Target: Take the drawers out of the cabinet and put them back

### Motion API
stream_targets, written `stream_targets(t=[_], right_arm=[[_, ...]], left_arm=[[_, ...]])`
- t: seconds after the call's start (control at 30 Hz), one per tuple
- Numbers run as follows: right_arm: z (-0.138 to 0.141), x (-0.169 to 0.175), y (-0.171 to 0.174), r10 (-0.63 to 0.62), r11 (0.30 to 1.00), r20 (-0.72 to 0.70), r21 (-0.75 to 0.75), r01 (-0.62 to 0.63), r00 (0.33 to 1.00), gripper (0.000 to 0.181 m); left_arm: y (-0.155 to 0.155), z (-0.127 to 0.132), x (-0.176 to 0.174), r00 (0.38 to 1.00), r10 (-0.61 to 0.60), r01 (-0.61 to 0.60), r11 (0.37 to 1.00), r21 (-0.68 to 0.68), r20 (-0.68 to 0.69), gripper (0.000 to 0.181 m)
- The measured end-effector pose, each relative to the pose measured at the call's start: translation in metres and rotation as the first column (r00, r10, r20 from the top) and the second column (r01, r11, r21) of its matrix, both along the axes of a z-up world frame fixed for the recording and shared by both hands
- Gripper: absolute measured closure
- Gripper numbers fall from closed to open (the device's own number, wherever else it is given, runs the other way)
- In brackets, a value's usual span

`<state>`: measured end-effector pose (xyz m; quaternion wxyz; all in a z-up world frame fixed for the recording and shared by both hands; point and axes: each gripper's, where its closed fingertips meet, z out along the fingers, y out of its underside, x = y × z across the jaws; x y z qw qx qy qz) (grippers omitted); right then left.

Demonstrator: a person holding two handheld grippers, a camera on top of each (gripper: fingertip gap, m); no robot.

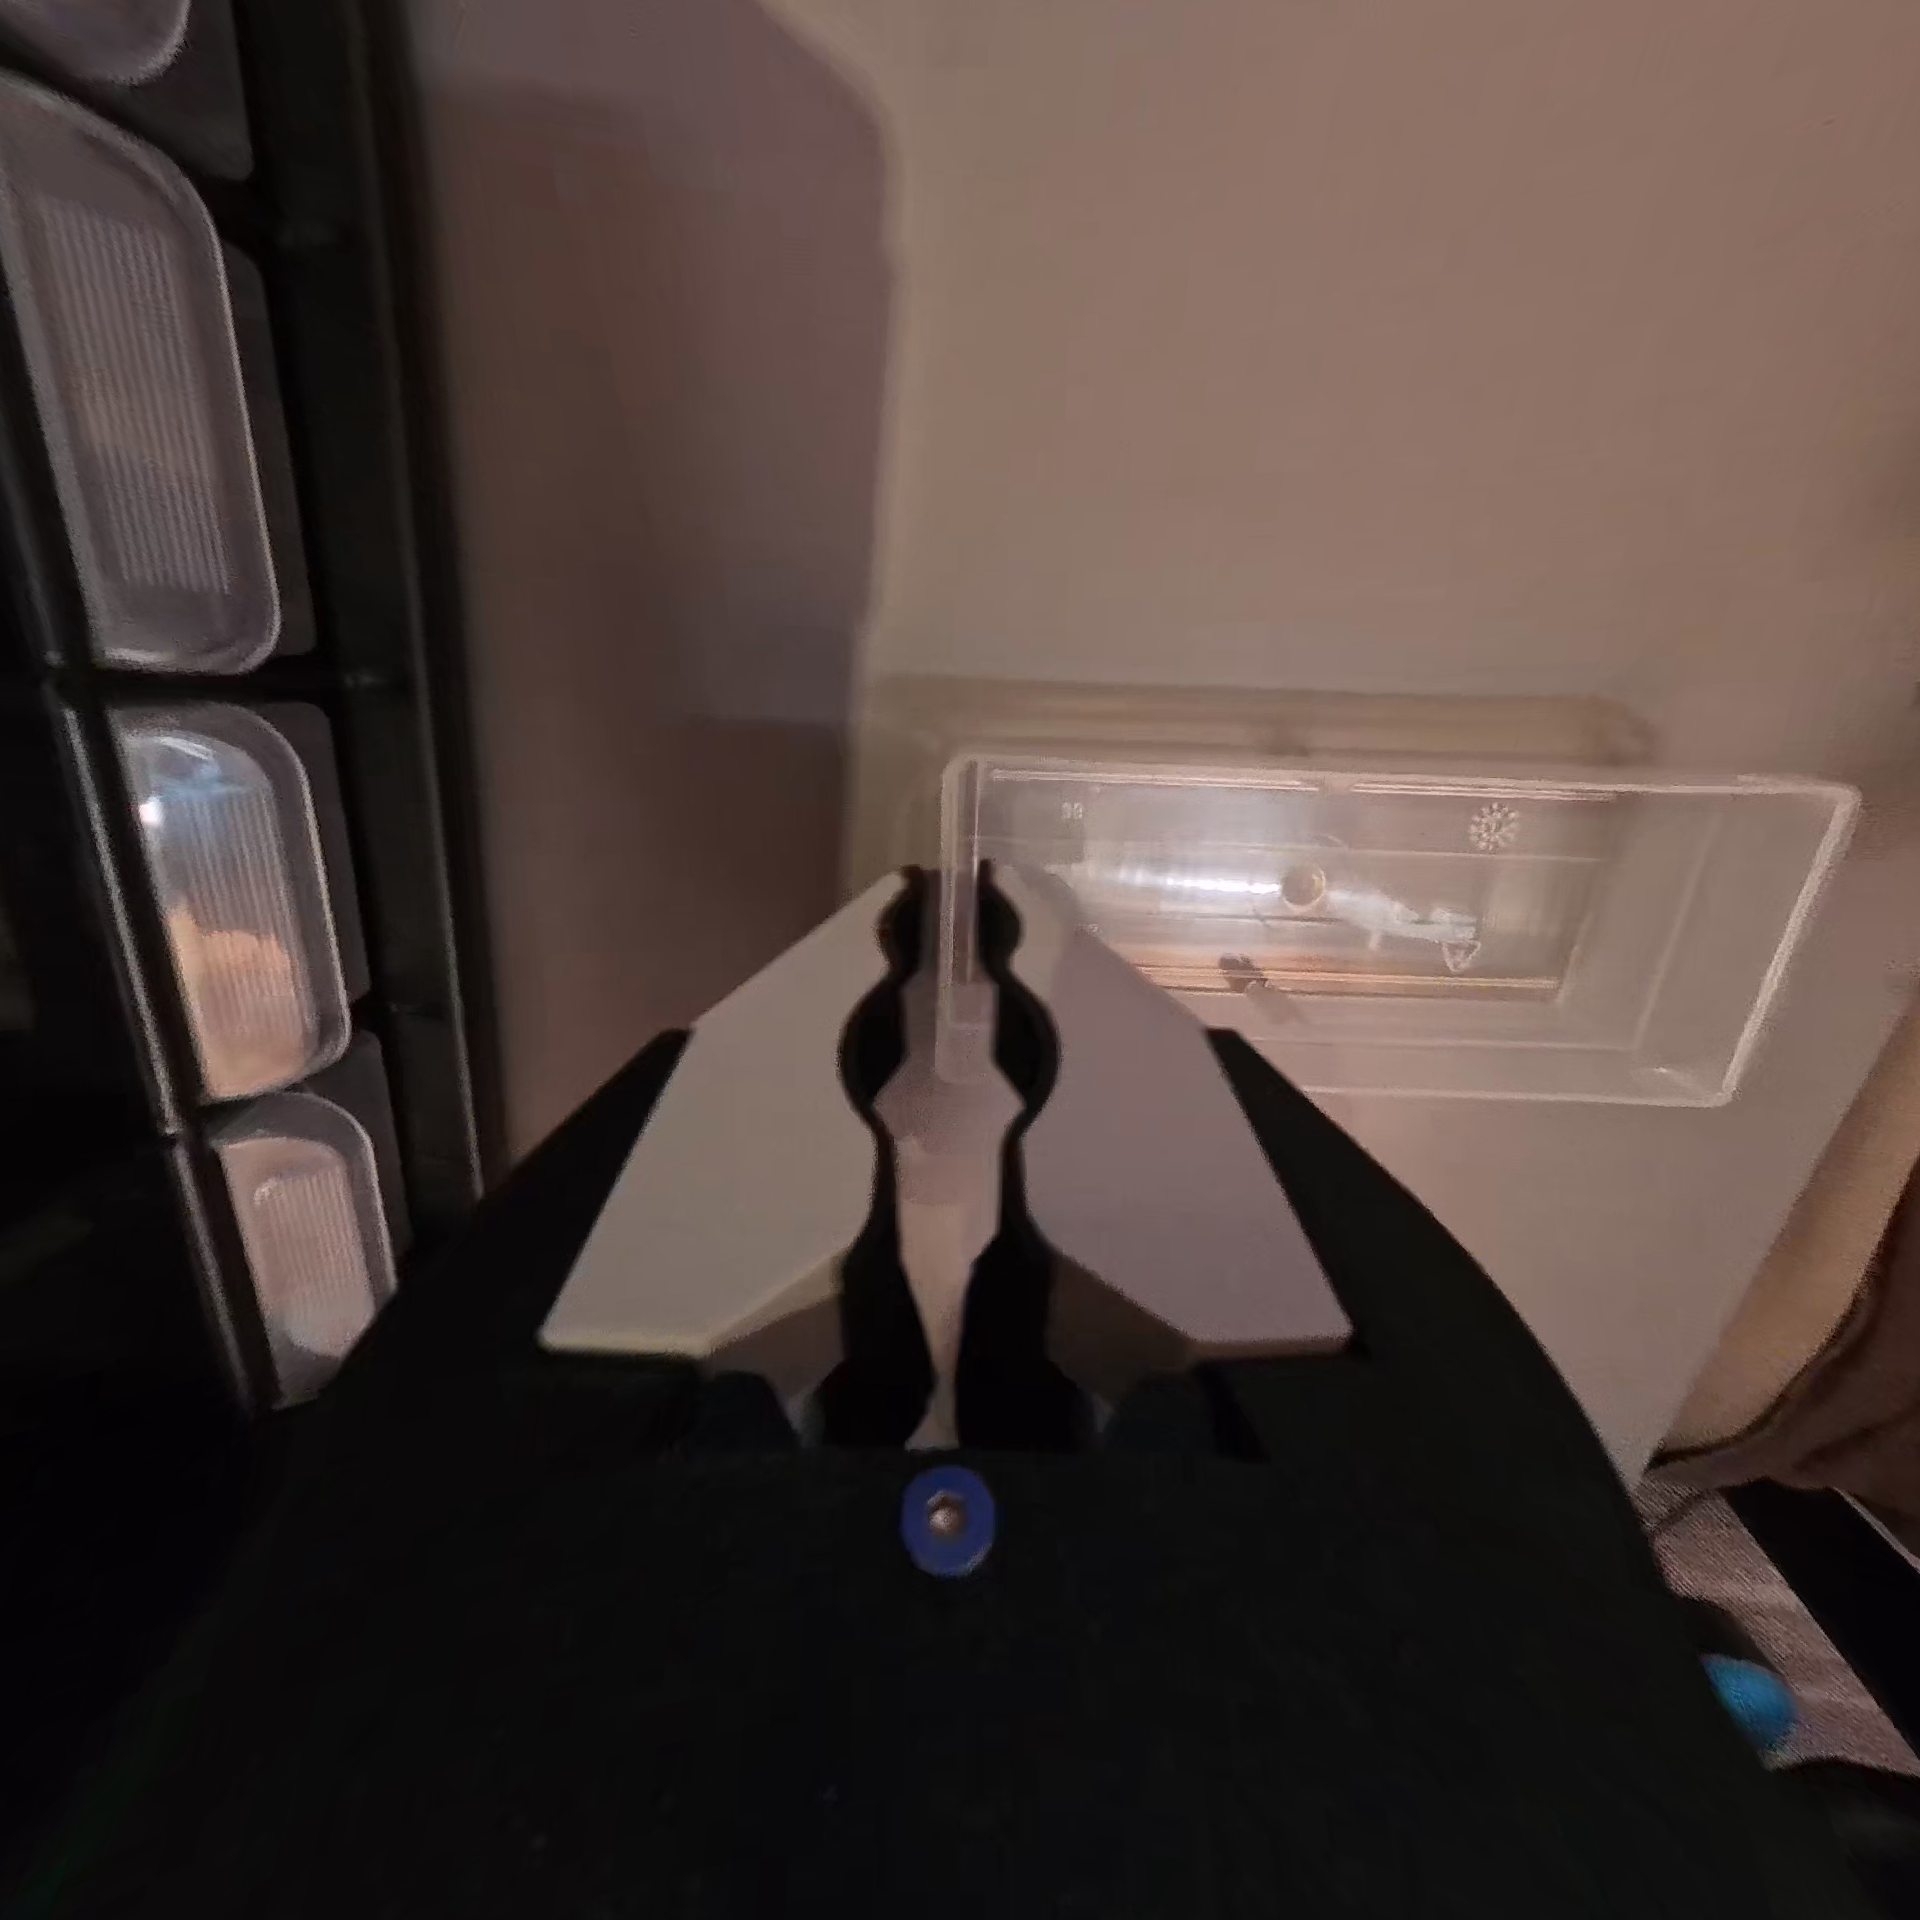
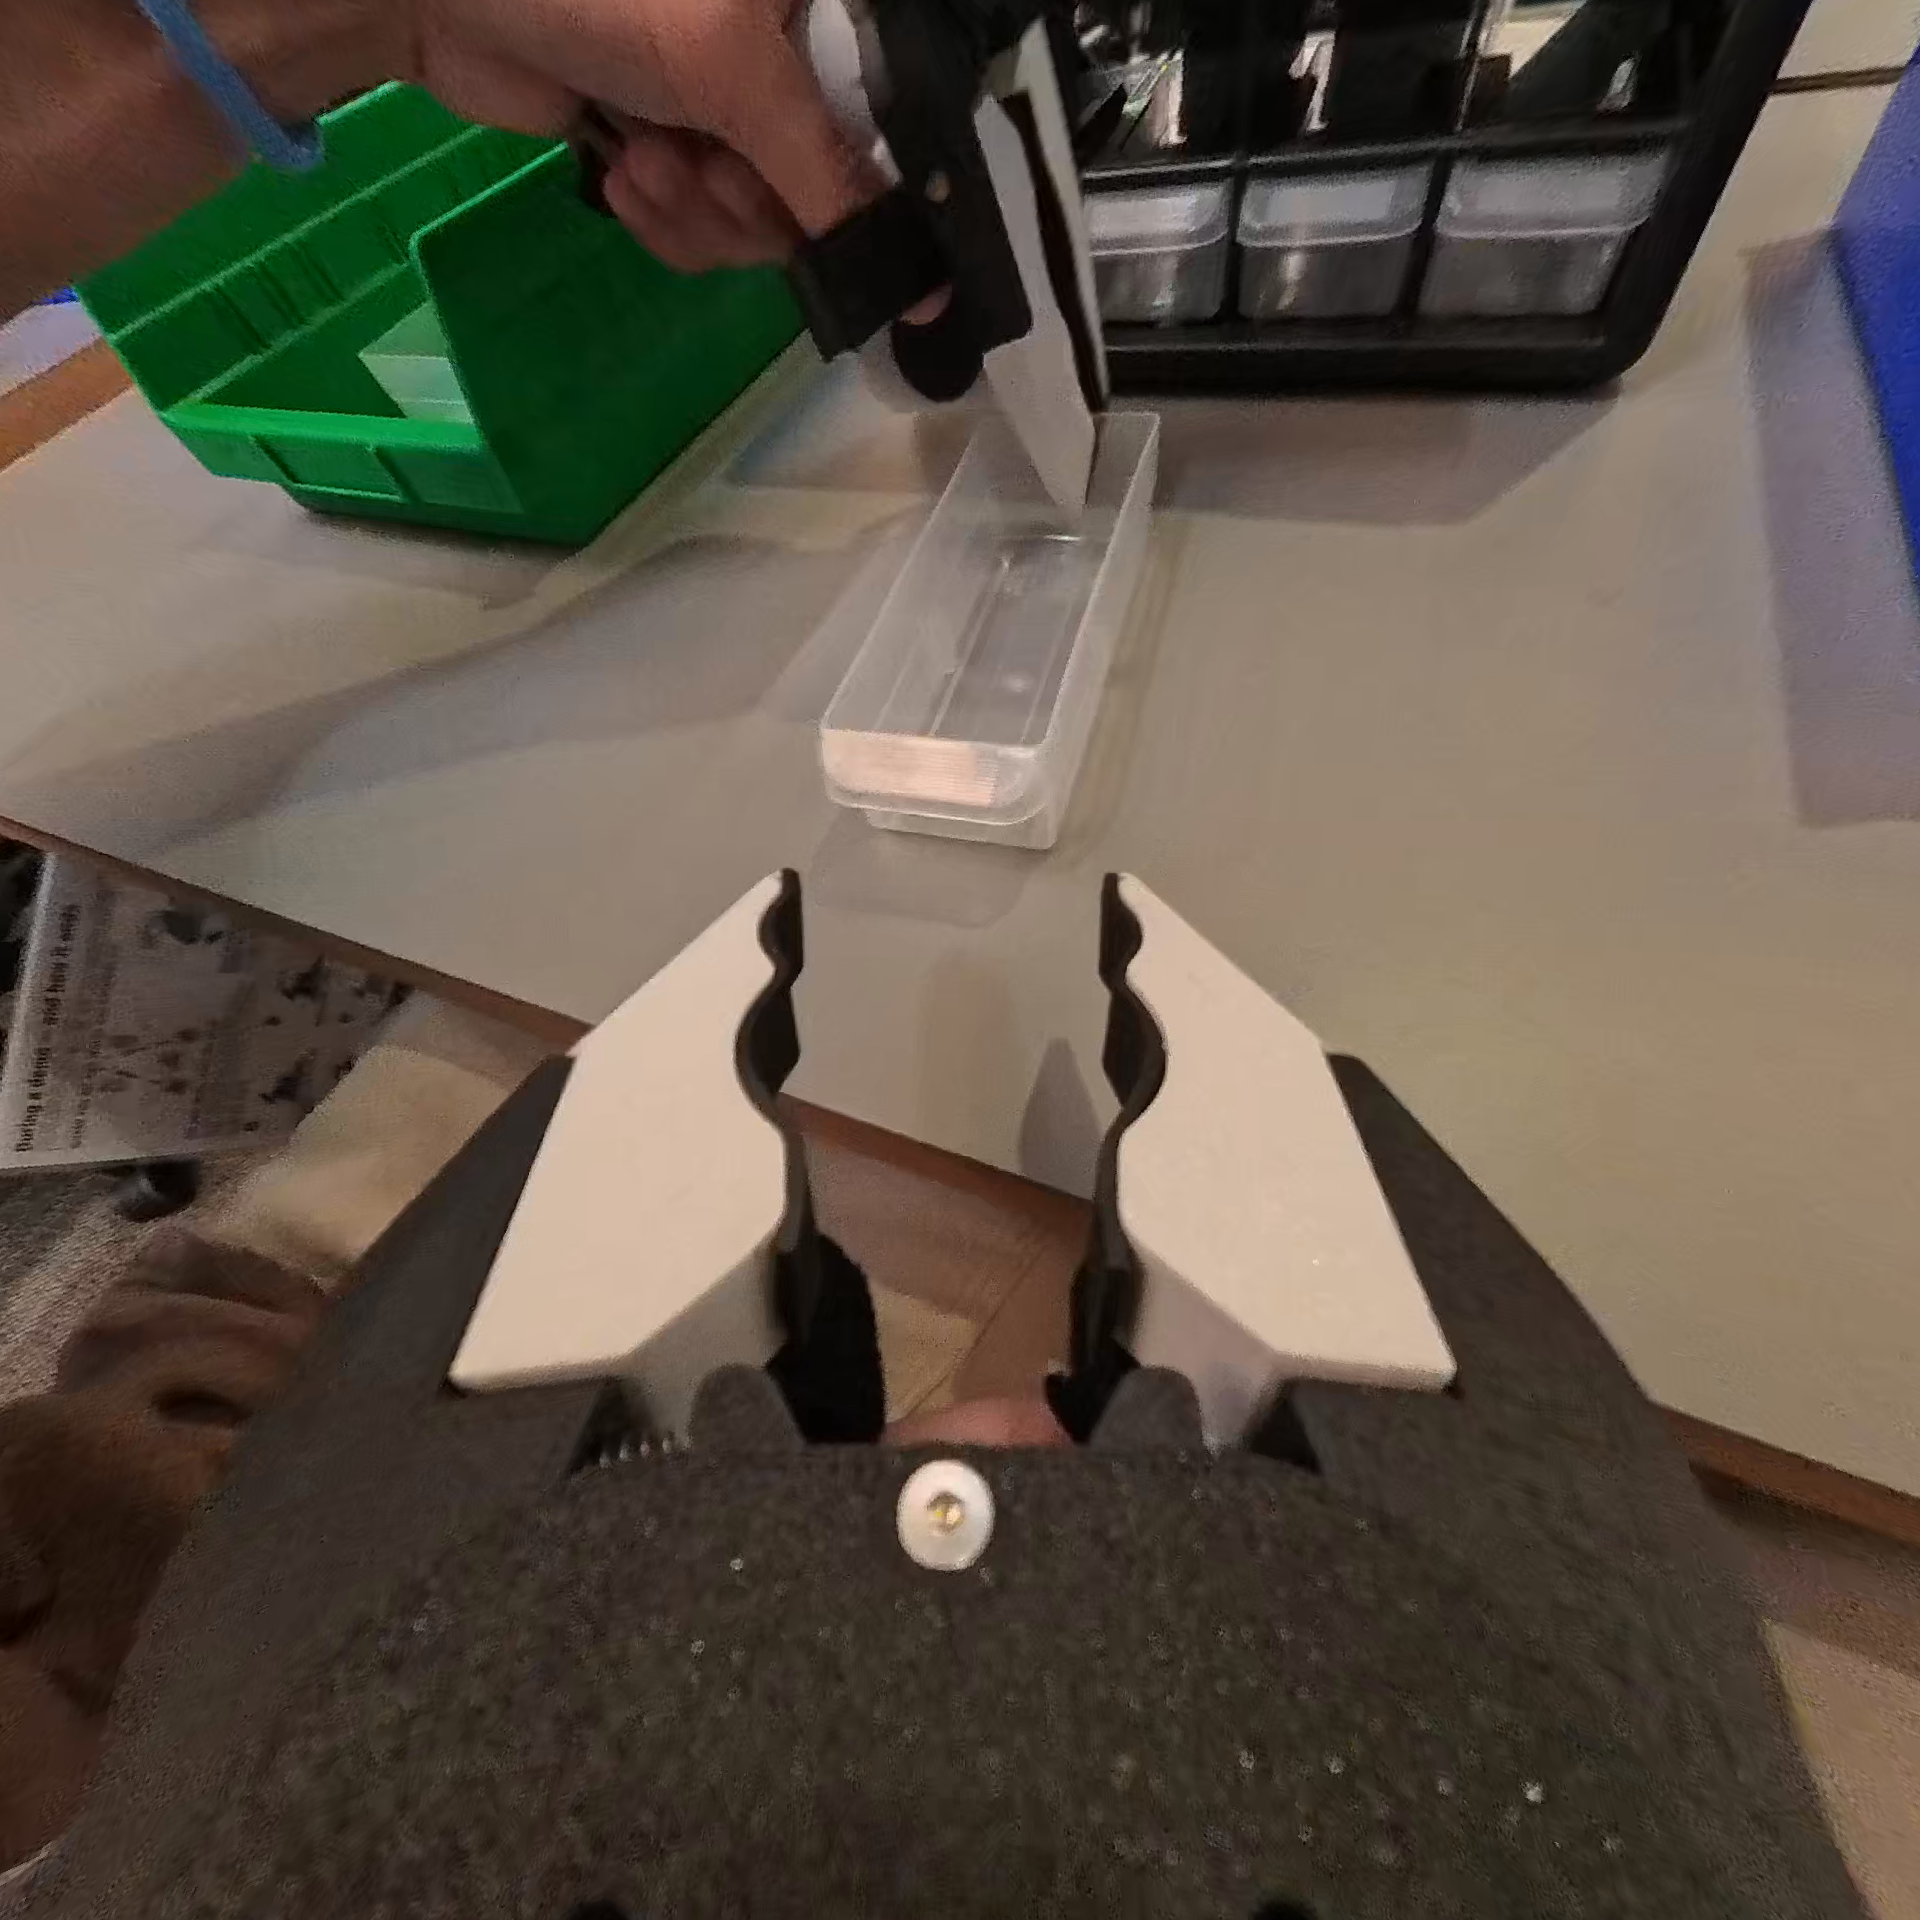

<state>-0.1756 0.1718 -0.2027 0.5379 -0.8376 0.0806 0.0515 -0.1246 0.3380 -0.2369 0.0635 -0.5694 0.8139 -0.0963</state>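
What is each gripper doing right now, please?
Left gripper: shut on the back wall of the clear drawer, which sits on the table.
Right gripper: open, holding nothing.

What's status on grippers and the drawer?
Left gripper shut on clear drawer's back wall, drawer on table before cabinet. Right gripper open, empty, hanging back. Green bin off left, path clear.

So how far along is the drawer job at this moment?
Done: one clear drawer is out of the black cabinet and resting on the table. In hand: the left tongs are shut on that drawer's end wall nearest the cabinet, while the right tongs hang open and empty near the table edge. Left: this drawer isn't back in yet; the other visible drawers sit in their slots.
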Motion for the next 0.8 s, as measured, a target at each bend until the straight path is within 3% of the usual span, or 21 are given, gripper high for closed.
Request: stream_targets(t=[0.07, 0.13, 0.3, 0.37, 0.43, 0.57, 0.8], right_arm=[[0.001, -0.006, -0.002, 0.007, 1.0, 0.009, 0.0, -0.007, 1.0, 0.123], [0.003, -0.009, -0.005, 0.007, 1.0, 0.04, -0.004, -0.007, 0.999, 0.122], [0.008, -0.012, -0.006, 0.001, 0.999, 0.1, -0.05, 0.004, 0.995, 0.117], [0.01, -0.012, 0.002, 0.002, 0.998, 0.11, -0.068, 0.006, 0.994, 0.114], [0.011, -0.01, 0.015, -0.034, 0.997, 0.113, -0.071, 0.042, 0.993, 0.108], [0.006, -0.013, 0.035, -0.085, 0.988, 0.138, -0.114, 0.101, 0.987, 0.093], [-0.014, -0.002, 0.055, -0.21, 0.948, 0.221, -0.194, 0.254, 0.952, 0.085]], left_arm=[[0.008, 0.007, 0.0, 1.0, 0.003, -0.005, 0.998, 0.061, 0.021, 0.132], [0.014, 0.035, -0.002, 0.997, -0.034, 0.025, 0.991, 0.129, 0.073, 0.125], [0.008, 0.165, 0.0, 0.931, -0.243, 0.221, 0.969, 0.111, 0.271, 0.159], [0.037, 0.214, 0.015, 0.9, -0.281, 0.221, 0.953, 0.207, 0.334, 0.175], [0.084, 0.242, 0.031, 0.914, -0.243, 0.142, 0.941, 0.308, 0.323, 0.181], [0.131, 0.233, 0.041, 0.975, -0.109, 0.061, 0.969, 0.239, 0.193, 0.181], [0.144, 0.202, 0.056, 0.994, -0.073, 0.051, 0.962, 0.267, 0.076, 0.181]])
